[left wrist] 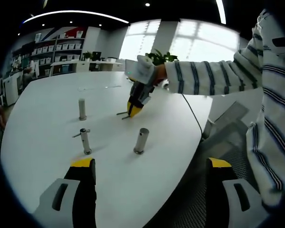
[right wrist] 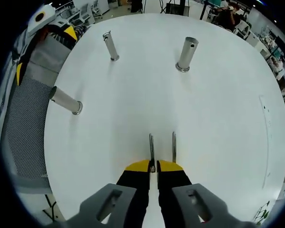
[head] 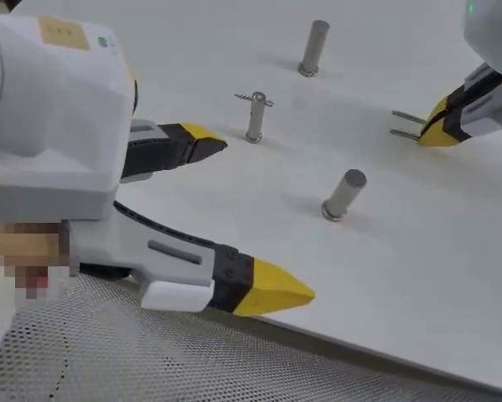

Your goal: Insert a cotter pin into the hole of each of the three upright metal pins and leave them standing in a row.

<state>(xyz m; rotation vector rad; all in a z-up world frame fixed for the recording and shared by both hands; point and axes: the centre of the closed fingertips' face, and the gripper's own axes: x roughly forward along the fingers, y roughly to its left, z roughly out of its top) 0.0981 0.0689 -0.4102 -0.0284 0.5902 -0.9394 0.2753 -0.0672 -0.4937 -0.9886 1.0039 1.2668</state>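
Three metal pins stand on the white table (head: 418, 251). The far pin (head: 313, 48) and the near pin (head: 344, 194) show bare tops. The middle pin (head: 256, 115) has a cotter pin (head: 255, 99) through its top. My right gripper (head: 426, 134) hovers right of the pins, shut on a second cotter pin (head: 407, 124) whose two legs (right wrist: 152, 147) point toward the pins (right wrist: 186, 53). My left gripper (head: 269, 219) is low on the left with its jaws wide apart and nothing between them; in its own view (left wrist: 151, 164) the three pins (left wrist: 141, 140) stand ahead.
The table's near edge (head: 359, 352) runs diagonally below the left gripper, with grey mesh (head: 108, 352) beyond it. A striped sleeve (left wrist: 204, 78) reaches in over the table's right side. Shelves (left wrist: 61, 47) stand in the background.
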